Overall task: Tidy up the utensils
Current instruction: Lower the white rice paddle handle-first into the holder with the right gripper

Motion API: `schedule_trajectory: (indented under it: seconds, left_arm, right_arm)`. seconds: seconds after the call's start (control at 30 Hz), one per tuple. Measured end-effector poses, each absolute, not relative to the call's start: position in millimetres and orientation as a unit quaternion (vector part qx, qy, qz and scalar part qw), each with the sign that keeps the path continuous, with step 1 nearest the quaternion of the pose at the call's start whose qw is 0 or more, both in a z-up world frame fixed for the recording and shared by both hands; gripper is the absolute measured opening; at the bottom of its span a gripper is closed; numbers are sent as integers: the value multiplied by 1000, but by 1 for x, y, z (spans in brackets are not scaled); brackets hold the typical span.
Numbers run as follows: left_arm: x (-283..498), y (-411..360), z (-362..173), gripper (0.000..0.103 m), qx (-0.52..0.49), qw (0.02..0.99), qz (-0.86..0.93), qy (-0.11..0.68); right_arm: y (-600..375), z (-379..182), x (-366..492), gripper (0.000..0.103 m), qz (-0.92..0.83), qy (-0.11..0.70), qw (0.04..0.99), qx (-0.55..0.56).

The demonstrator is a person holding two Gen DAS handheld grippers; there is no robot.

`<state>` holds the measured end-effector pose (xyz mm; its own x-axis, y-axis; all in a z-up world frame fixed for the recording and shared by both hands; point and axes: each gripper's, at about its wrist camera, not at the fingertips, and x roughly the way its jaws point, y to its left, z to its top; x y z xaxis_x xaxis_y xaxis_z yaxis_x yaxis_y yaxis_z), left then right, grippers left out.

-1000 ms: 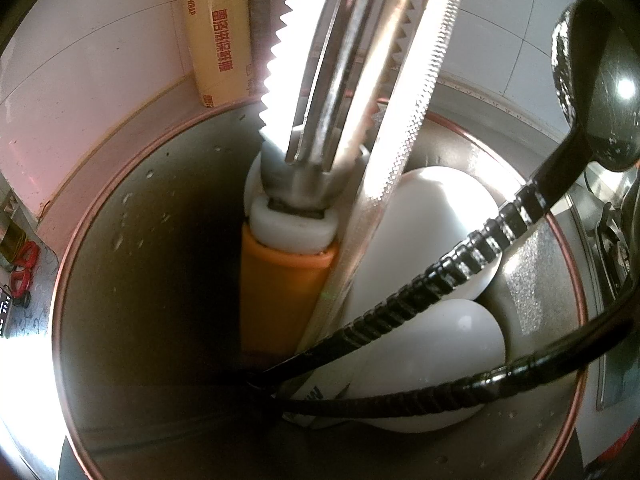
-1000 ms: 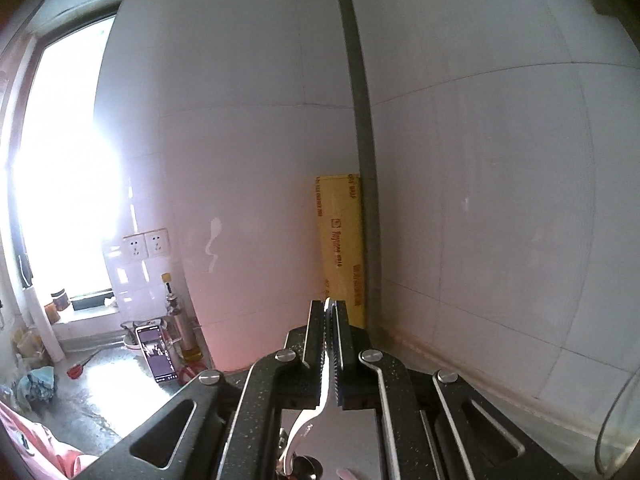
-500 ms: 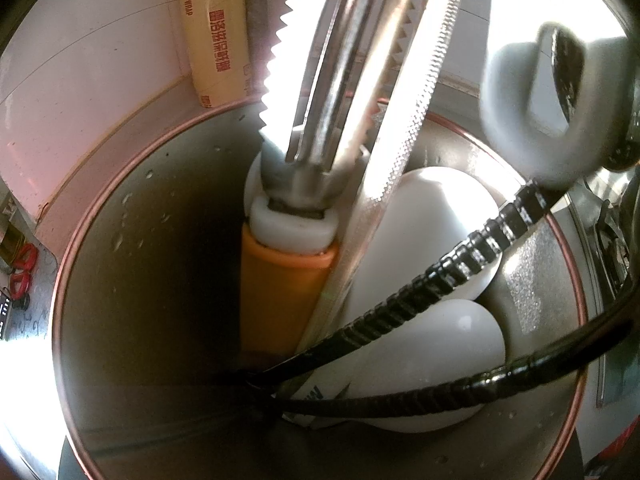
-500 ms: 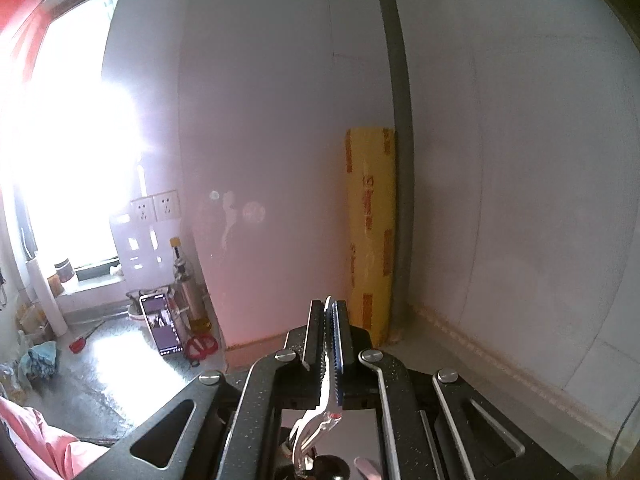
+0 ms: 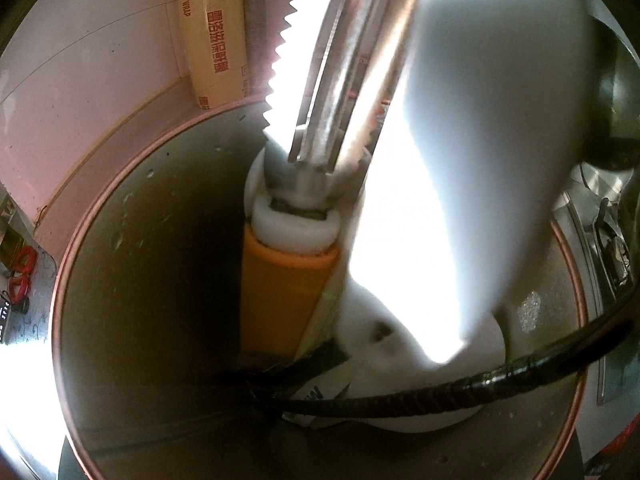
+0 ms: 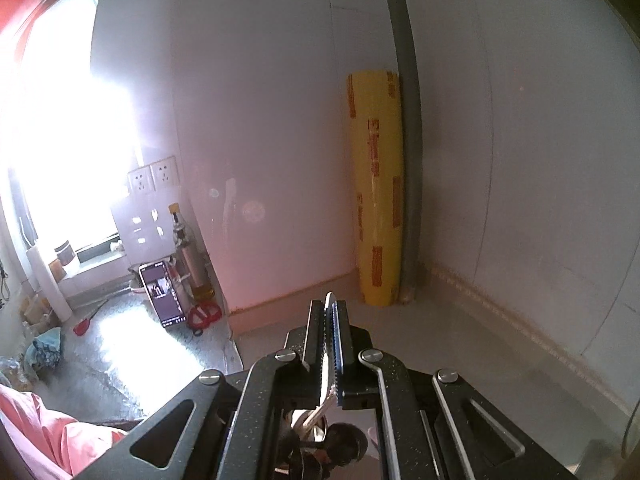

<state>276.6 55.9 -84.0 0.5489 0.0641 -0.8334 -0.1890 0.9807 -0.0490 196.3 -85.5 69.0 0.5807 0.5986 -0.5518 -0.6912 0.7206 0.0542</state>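
Observation:
The steel utensil holder (image 5: 132, 280) fills the left wrist view, seen from above its rim. My left gripper's fingers do not show; the holder sits fixed in front of the camera. Inside stand an orange-handled tool (image 5: 280, 296) with steel shafts, a serrated white blade (image 5: 288, 52), white spoon bowls (image 5: 400, 412) and a black twisted-handle ladle (image 5: 460, 392). A broad, blurred white utensil (image 5: 480, 168) reaches into the holder from the upper right. In the right wrist view my right gripper (image 6: 330, 308) is shut on a thin pale handle (image 6: 329, 344).
A yellow cling-wrap roll (image 6: 376, 200) leans in the tiled wall corner behind the holder. On the counter to the left are a phone (image 6: 162, 294), red scissors (image 6: 204, 316) and a bottle (image 6: 188, 256). A pink sleeve (image 6: 48, 440) shows at the lower left.
The white utensil came in from the upper right and went down into the holder, covering one ladle handle. The right wrist view sank and tipped down towards the counter. The holder stayed still.

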Motion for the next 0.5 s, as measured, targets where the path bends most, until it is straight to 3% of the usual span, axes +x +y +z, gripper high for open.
schedule_trajectory:
  seconds: [0.5]
  left_arm:
    - [277, 56, -84, 90, -67, 877, 72, 469]
  right_arm:
    - [-75, 29, 199, 4, 373, 339, 859, -89]
